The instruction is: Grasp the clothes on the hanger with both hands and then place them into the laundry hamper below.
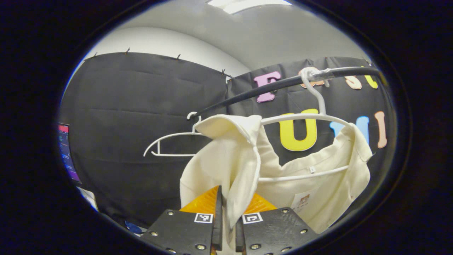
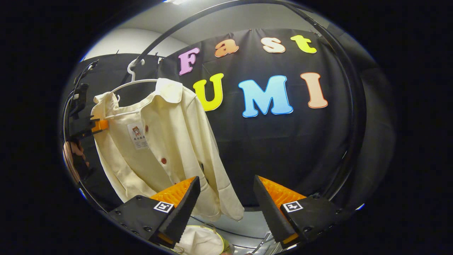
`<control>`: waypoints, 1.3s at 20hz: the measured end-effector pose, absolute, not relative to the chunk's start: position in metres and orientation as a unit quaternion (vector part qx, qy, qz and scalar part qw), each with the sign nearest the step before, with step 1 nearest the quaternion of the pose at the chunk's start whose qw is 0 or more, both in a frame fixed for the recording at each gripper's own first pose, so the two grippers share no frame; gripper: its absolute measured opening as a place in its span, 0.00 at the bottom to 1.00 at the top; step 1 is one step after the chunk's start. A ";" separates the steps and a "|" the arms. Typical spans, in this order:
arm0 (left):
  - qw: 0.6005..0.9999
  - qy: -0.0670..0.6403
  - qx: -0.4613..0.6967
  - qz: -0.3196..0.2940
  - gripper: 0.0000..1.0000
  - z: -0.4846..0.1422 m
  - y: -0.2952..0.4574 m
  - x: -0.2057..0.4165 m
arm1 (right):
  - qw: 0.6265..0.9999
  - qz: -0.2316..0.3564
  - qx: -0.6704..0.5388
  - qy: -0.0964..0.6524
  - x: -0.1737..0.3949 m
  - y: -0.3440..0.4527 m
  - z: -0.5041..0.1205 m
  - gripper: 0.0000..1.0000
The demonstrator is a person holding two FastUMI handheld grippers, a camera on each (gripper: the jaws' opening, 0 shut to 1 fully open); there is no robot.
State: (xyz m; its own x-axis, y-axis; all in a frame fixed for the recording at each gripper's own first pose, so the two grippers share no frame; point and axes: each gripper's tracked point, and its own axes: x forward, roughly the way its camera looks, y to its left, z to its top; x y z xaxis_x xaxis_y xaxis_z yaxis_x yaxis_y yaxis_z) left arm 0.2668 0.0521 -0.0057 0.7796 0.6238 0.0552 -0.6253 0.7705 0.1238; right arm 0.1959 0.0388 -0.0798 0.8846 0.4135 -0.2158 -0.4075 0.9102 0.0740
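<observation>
Two grippers, two different states. The left gripper (image 1: 226,212) is clenched on a fold of the shirt (image 1: 247,166): in the left gripper view the cream cloth runs straight down into the narrow slot between its fingers, both pressing on it. The right gripper (image 2: 226,198) is released, its fingers spread wide with nothing between them.

The shirt hangs on a white hanger (image 1: 304,118) hooked over the dark rail (image 1: 283,83), collar up, hem down, so its long axis is vertical. A second, bare hanger (image 1: 170,143) hangs on the same rail, up and to the left of the left fingers.

From the right fingers, the shirt (image 2: 159,141) lies ahead, up and to the left, its near sleeve dropping towards the left finger but not touching either one. The far gripper (image 2: 93,125) shows at the shirt's other shoulder, gripping cloth just under the hanger (image 2: 134,83).

The left hand is therefore the nearer one, already on the garment; the right is apart from it. My judgement is that the right gripper must swing left and upward to the free shoulder or sleeve before the shirt can be lifted off.

Below and between the right fingers, a pale rounded shape with a light rim (image 2: 201,241) is likely the hamper, directly beneath the hem.
</observation>
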 end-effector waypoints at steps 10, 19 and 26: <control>0.981 -0.014 -0.017 0.194 0.02 0.003 0.044 0.243 | 0.949 0.300 -0.003 0.095 0.156 0.126 -0.055 0.98; 0.990 -0.018 -0.066 0.125 0.02 0.003 0.036 0.236 | 0.956 0.288 -0.003 0.061 0.191 0.194 -0.013 0.98; 0.991 -0.017 -0.074 0.113 0.01 -0.002 0.044 0.203 | 0.968 0.250 -0.017 0.031 0.222 0.211 0.004 0.98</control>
State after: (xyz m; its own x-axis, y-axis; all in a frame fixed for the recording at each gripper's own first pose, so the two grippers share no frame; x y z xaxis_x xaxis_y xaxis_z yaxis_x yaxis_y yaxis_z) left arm 0.2027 0.0440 -0.0020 0.9740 0.2259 0.0175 -0.2208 0.9637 -0.1502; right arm 0.2220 0.2113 0.0044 0.8728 0.4831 -0.0691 -0.4852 0.8743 -0.0163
